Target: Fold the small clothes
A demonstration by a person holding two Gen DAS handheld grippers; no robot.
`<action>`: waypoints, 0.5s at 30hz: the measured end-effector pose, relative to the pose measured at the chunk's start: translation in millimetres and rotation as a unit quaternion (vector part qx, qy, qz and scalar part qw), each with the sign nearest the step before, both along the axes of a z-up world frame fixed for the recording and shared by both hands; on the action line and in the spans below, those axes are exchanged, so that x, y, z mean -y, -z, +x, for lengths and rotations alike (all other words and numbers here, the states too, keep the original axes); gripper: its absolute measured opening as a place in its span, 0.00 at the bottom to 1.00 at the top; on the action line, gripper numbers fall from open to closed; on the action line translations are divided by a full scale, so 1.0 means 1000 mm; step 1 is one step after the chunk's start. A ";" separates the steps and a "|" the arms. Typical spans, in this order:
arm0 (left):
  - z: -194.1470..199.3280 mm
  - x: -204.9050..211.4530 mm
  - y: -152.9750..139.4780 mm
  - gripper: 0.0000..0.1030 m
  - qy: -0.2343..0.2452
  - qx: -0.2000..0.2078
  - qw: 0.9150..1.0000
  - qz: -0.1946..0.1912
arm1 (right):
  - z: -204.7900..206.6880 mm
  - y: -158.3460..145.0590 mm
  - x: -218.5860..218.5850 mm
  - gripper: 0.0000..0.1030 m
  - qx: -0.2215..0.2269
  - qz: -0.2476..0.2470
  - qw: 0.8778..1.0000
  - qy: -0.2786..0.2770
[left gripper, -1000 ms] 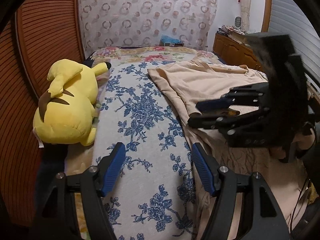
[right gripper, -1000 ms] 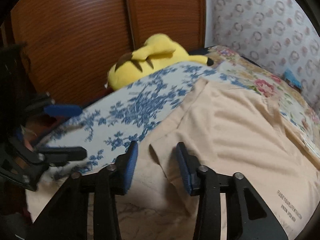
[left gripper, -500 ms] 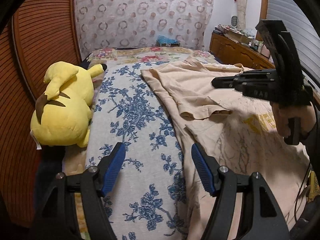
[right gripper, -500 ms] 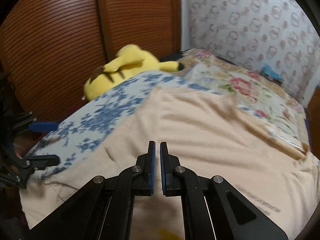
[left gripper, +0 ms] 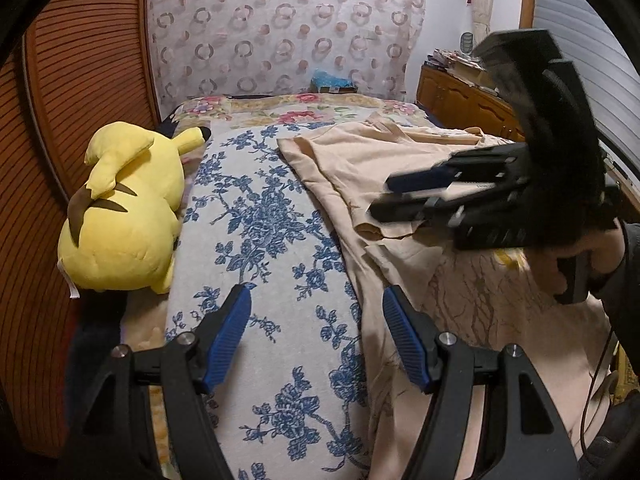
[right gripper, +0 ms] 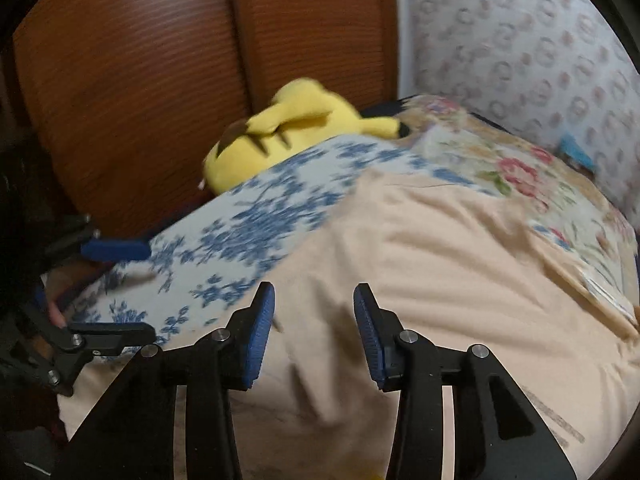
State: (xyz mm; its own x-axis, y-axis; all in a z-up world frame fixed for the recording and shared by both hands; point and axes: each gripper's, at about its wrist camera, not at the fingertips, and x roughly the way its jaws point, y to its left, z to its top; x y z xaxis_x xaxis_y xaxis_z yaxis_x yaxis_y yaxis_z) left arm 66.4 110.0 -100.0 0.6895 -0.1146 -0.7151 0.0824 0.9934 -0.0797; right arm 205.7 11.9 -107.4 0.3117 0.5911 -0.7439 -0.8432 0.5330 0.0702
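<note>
A beige T-shirt [left gripper: 360, 168] lies spread on the bed, its left sleeve edge folded near the blue floral cover [left gripper: 260, 240]. My left gripper [left gripper: 316, 320] is open and hovers over the cover just left of the shirt's edge, with nothing between its fingers. My right gripper [right gripper: 314, 312] hangs over the shirt [right gripper: 440, 280], and its jaws are opening; cloth lies below the pads, which do not press on it. The left wrist view shows the right gripper [left gripper: 382, 198] above the sleeve. The left gripper [right gripper: 120, 292] appears at the left edge of the right wrist view.
A yellow plush toy [left gripper: 124, 216] lies at the bed's left side against a brown slatted wardrobe door [left gripper: 72, 100]. A flowered quilt [left gripper: 304, 106] and a ring-patterned curtain [left gripper: 280, 28] are beyond. A wooden dresser [left gripper: 460, 96] stands at the right.
The right gripper shut, then opened again, and came back down and left over the sleeve. The left gripper stayed open and hardly moved.
</note>
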 end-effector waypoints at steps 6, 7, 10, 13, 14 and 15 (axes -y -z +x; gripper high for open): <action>-0.001 -0.006 0.004 0.66 -0.002 -0.002 1.000 -0.004 | -0.007 0.018 -0.027 0.03 0.025 -0.068 0.997 -0.028; -0.001 -0.006 0.005 0.66 -0.002 -0.003 1.000 -0.004 | -0.005 0.016 -0.025 0.02 0.028 -0.070 0.997 -0.022; -0.004 -0.006 0.005 0.66 0.000 -0.002 1.000 -0.006 | 0.003 0.006 -0.009 0.01 0.026 -0.046 0.999 0.000; -0.005 -0.003 0.005 0.66 0.004 -0.002 1.000 -0.006 | 0.013 -0.010 0.017 0.01 0.032 -0.019 0.998 0.041; -0.005 -0.002 0.004 0.66 0.005 -0.002 1.000 -0.006 | 0.016 -0.013 0.022 0.01 0.034 -0.017 0.998 0.049; -0.005 0.001 0.004 0.66 0.007 -0.001 1.000 -0.006 | 0.019 -0.016 0.029 0.01 0.036 -0.014 0.998 0.059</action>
State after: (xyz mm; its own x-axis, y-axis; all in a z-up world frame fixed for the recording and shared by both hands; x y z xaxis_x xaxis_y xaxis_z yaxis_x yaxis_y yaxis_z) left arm 61.5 109.4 -104.1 0.6857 -0.1328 -0.7157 0.0958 0.9911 -0.0921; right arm 225.1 -17.0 -91.7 0.4306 0.5270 -0.7327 -0.7772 0.6292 -0.0042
